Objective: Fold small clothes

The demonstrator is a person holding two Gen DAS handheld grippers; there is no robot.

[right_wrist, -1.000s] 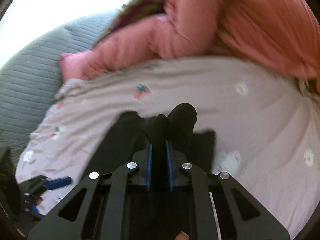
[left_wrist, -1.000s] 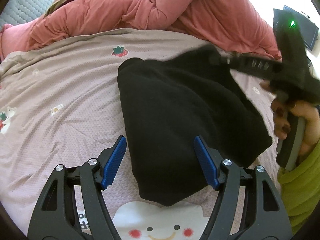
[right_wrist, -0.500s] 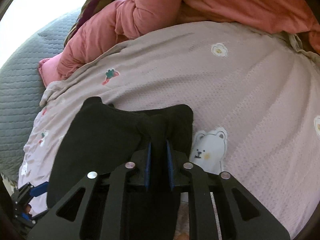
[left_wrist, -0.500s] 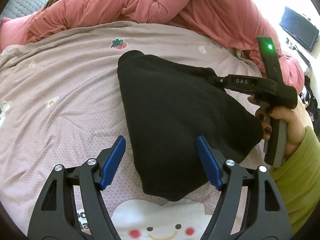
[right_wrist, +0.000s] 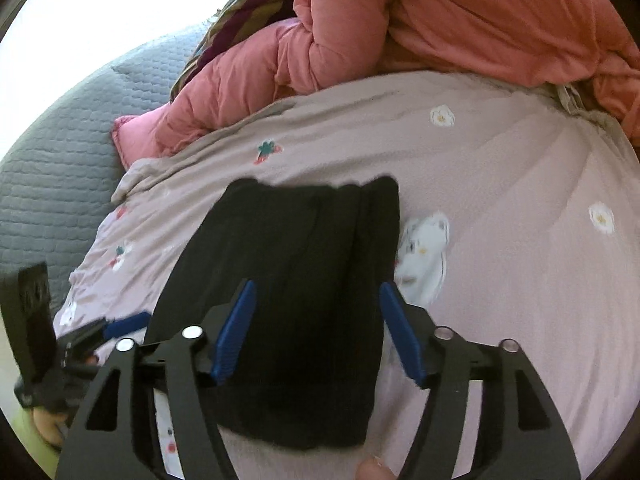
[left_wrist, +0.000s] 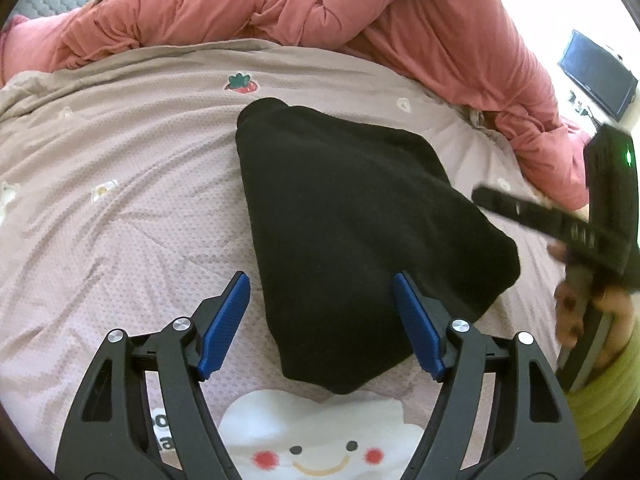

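A black folded garment (left_wrist: 352, 216) lies flat on the pink printed bedsheet (left_wrist: 120, 208); it also shows in the right wrist view (right_wrist: 296, 280). My left gripper (left_wrist: 322, 292) is open and empty, its blue pads (left_wrist: 224, 320) hovering over the garment's near end. My right gripper (right_wrist: 316, 304) is open and empty above the garment's right side. In the left wrist view the right gripper's body (left_wrist: 560, 224) sits off the garment's right edge, blurred by motion.
A bunched salmon-pink duvet (left_wrist: 320, 12) lies along the far side of the bed. A grey quilted cover (right_wrist: 60, 160) is at the left. A dark screen (left_wrist: 596, 72) stands at the far right. A cloud-face print (left_wrist: 320, 436) sits just below the garment.
My right gripper has opened, let go of the garment's far right corner and drawn back to the right. The garment now lies flat. My left gripper stayed open and about in place.
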